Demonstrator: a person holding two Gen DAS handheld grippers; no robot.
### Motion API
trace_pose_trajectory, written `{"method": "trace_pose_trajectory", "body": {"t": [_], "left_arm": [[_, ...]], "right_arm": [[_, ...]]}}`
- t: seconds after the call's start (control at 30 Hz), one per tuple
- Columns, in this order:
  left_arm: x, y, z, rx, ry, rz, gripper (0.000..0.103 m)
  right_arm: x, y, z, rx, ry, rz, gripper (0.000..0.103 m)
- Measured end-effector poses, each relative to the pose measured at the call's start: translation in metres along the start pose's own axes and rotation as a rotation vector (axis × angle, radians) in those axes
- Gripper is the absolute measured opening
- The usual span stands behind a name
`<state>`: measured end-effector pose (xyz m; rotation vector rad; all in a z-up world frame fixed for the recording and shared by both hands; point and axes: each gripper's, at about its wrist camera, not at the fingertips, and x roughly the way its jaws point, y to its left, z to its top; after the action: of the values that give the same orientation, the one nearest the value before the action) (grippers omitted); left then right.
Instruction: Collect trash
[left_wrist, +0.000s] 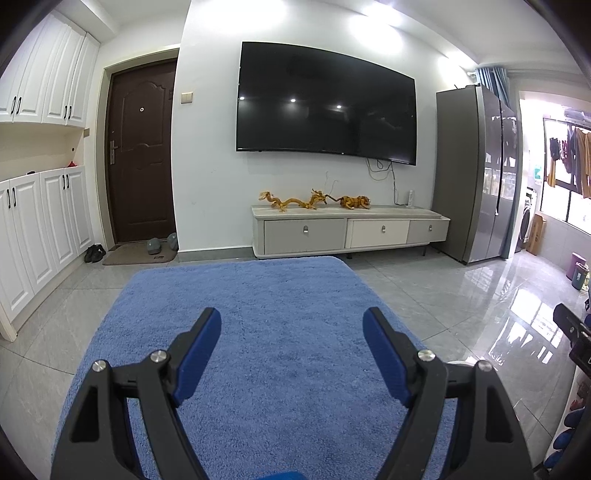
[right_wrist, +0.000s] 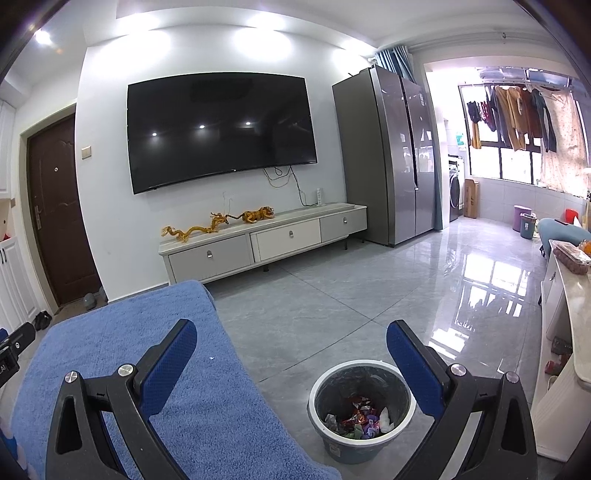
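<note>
The trash bin (right_wrist: 360, 408) stands on the tiles beside the blue rug (right_wrist: 155, 373), already holding wrappers (right_wrist: 360, 415). The rug looks clear, so collecting seems nearly done. Both the left gripper (left_wrist: 291, 326) and right gripper (right_wrist: 291, 339) are spread, empty. Only the right view shows the bin

No text, label or number is legible anywhere; all too blurred.

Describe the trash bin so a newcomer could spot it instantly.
Start at the blue rug; on the grey tiles just off its right edge stands the bin. It is a round grey bucket with a pale rim, the only container holding colourful wrappers.
</note>
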<state>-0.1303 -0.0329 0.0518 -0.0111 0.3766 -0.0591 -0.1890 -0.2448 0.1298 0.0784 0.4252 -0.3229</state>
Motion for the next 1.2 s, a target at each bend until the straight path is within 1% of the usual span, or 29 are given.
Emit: {"method": "trace_pose_trajectory", "body": {"t": [1.2], "left_arm": [[-0.0087,-0.0088,0.0018,0.019,-0.022,-0.005,0.078]], "right_arm": [[-0.0089,-0.0054,-0.0004,0.013,0.006,-0.01,0.103]]}}
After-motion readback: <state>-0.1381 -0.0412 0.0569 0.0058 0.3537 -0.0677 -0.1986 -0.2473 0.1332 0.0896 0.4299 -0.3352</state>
